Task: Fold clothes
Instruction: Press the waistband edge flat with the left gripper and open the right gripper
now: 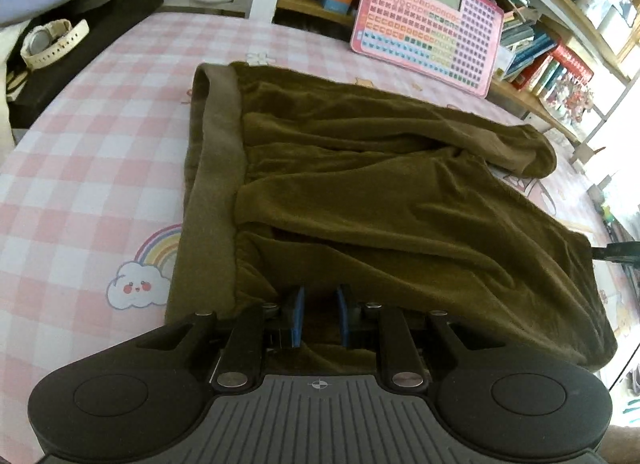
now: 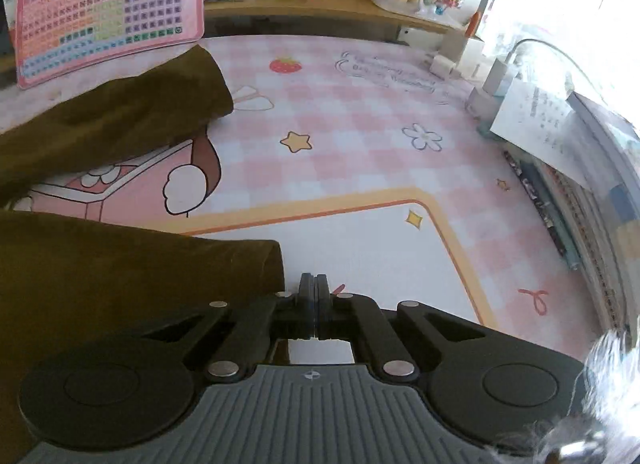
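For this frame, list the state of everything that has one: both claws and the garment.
left claw: open, pads apart around the near edge of the garment
right claw: shut, pads together, nothing visible between them
olive-brown trousers: lying wrinkled on the pink checked mat, two legs apart at the cuffs, not yet folded
waistband: flat, fully on the mat
pink keyboard toy: propped tilted against the shelf

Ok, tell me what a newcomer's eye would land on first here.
The olive garment dominates, spread rumpled across the pink checked mat, its ribbed band on the left side in the left wrist view. Behind it a pink keyboard toy leans against the shelves. The left gripper sits open at the garment's near edge; the right gripper is shut beside a cuff.
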Available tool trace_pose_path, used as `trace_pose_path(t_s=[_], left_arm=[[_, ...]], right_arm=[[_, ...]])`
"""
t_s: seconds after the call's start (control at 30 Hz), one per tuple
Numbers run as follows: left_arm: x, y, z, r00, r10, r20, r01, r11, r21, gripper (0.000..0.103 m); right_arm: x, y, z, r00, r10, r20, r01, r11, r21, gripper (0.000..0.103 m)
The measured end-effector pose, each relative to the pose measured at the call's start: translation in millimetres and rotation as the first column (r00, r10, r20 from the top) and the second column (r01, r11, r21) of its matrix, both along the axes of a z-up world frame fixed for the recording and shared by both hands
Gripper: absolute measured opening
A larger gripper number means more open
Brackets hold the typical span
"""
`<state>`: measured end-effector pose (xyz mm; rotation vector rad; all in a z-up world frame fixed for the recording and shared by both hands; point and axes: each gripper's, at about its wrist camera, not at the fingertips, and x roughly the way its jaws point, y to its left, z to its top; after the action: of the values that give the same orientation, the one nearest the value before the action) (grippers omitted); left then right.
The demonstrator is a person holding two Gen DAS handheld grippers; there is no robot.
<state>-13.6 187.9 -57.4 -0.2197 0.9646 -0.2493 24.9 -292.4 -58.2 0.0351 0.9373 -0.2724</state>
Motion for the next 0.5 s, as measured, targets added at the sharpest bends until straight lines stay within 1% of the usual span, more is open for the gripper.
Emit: trace_pose_path(t_s=[0.07,0.1,0.17,0.2,0.23,0.27,0.33,0.43,0.47,0.5], left_arm=[[0.4,0.8,4.1,1.0,0.003,0.017,-0.003,1.0,-0.004,0.019],[1.5,1.3,5.7,1.0,0.004,0.026,-0.004,1.0,-0.006,0.019],[4.4,1.9,8.0,0.999,0.001,0.041,-0.001,1.0,-0.012,0.019],[5.8,1.1,7.6,0.999,-0.002,0.039,0.003,1.0,-0.009,0.019],[6.3,-0.2,5.6,1.0,-0.008,0.029,0.008,1.0,0.007,0.019],[6.8,-1.5,3.7,1.0,-0.014,0.019,0.014,1.0,0.023,0.019],[7.1,-3.7,0.1,1.0,-0.024,0.0,0.024,0.998,0.051,0.019],[1.4,-1.1,-1.2,1.0,-0.017,-0.003,0.017,0.999,0.037,0.019],[-0.1,0.1,-2.1,1.0,-0.017,-0.003,0.017,0.999,0.03,0.019],[-1.2,1.6,-2.6,1.0,-0.018,0.002,0.018,1.0,0.023,0.019]], right_arm=[[-9.3,1.6,12.6,0.999,-0.004,0.044,0.003,1.0,0.027,0.002],[-14.0,5.4,17.5,0.998,0.001,0.059,-0.004,0.999,0.044,0.005],[-22.7,15.5,24.9,0.997,0.022,0.078,-0.029,0.996,0.084,0.027],[-24.2,22.3,24.4,0.997,0.04,0.073,-0.047,0.995,0.09,0.042],[-24.2,30.1,21.5,0.996,0.062,0.06,-0.067,0.994,0.088,0.044],[-22.3,38.0,15.8,0.996,0.08,0.035,-0.082,0.994,0.068,0.044],[-15.0,47.9,1.0,0.997,0.076,-0.028,-0.076,0.997,0.0,0.039],[-9.2,40.3,-1.9,0.999,0.034,-0.035,-0.036,0.998,-0.059,0.033],[-7.4,37.2,-2.2,0.999,0.02,-0.034,-0.022,0.997,-0.078,0.027],[-6.0,31.6,-2.9,1.0,0.005,-0.026,-0.008,0.996,-0.083,0.027]])
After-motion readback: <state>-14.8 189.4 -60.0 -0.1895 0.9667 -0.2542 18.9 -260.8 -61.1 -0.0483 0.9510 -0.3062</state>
